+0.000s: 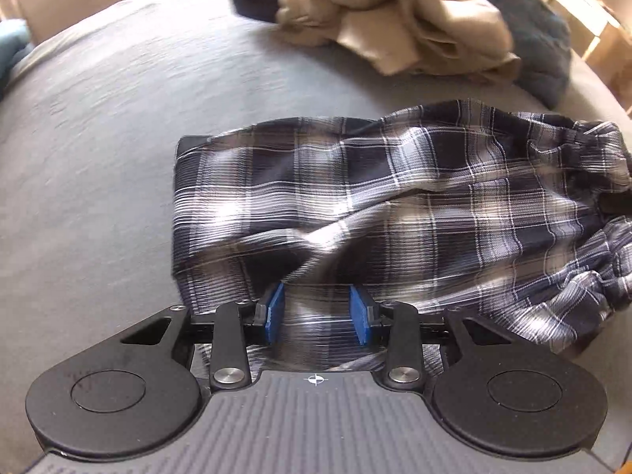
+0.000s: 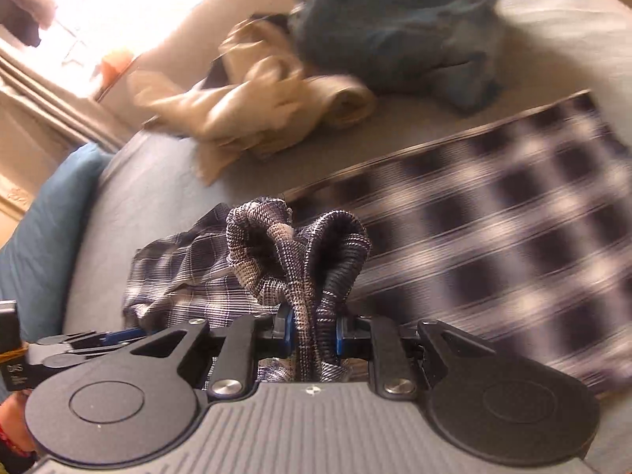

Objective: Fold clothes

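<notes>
Folding has only just begun, by the look of it. The checked shorts (image 1: 395, 205) lie on the gray bed (image 1: 98, 138), mostly spread out but bumpy and bunched at the stretchy waist end — no neat fold shows yet.

The right claw (image 2: 312, 335) is clenched tight on a bunch of the checked cloth at that gathered end, and the cloth puffs up in two loops above its blue pads (image 2: 341, 339). The left claw (image 1: 318, 314) has its pads spread apart with the checked cloth lying between them; they do not look squeezed onto it, so I judge it released.

Lots is left. A crumpled tan garment (image 1: 395, 19) and a blue garment (image 2: 395, 27) sit in a messy pile farther back on the bed, apart from the shorts, and neither is folded.

No brand or words can be read — only a small round target mark (image 1: 315, 379) on the left claw's body.
</notes>
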{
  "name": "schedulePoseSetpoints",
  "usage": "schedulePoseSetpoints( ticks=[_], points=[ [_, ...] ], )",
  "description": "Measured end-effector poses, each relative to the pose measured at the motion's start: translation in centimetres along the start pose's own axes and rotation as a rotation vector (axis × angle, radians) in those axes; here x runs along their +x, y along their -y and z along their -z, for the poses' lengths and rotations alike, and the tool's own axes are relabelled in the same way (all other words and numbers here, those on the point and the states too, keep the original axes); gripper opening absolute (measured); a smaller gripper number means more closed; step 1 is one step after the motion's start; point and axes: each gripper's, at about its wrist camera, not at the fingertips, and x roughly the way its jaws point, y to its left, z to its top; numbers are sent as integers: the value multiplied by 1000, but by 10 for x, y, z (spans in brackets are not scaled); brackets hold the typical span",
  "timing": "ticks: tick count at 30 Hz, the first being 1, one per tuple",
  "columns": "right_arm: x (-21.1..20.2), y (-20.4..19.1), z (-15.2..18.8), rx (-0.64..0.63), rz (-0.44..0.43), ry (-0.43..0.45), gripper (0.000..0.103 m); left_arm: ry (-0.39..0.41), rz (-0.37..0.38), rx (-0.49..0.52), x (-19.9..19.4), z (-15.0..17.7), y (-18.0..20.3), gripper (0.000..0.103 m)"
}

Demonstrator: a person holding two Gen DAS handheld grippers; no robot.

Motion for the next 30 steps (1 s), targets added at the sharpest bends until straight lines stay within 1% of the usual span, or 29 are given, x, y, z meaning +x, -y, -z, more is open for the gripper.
schedulePoseSetpoints(
  ticks=[5,8,11,15,18,22,23,24,25,27,29,30],
  points=[
    [-20,57,-18,8,70,23,19,9,33,36,3,-14,32,39],
    [-32,91,-31,18,108,36,19,11,44,51,2,-18,41,39],
    [-38,121,-43,44,107,36,20,-7,47,55,7,-21,45,39],
    [-40,150,-55,57,92,15,20,-34,42,55,11,-22,46,39],
    [-38,164,-61,40,84,1,20,-50,33,58,14,-22,45,39],
    [-32,176,-67,-6,94,-12,21,-52,27,72,14,-21,45,39],
    [-31,180,-68,-12,97,-15,25,-54,27,77,14,-21,46,39],
    [-29,184,-69,-14,105,-25,34,-59,26,81,15,-20,46,39],
    [-27,189,-70,-13,116,-40,39,-63,26,86,15,-19,47,39],
    [-31,196,-73,20,133,-38,57,-68,33,91,15,-18,48,39],
    [-44,198,-75,59,168,2,64,-66,42,100,13,-15,49,40],
    [-52,197,-74,65,199,36,64,-63,46,105,13,-14,49,40]
  ],
)
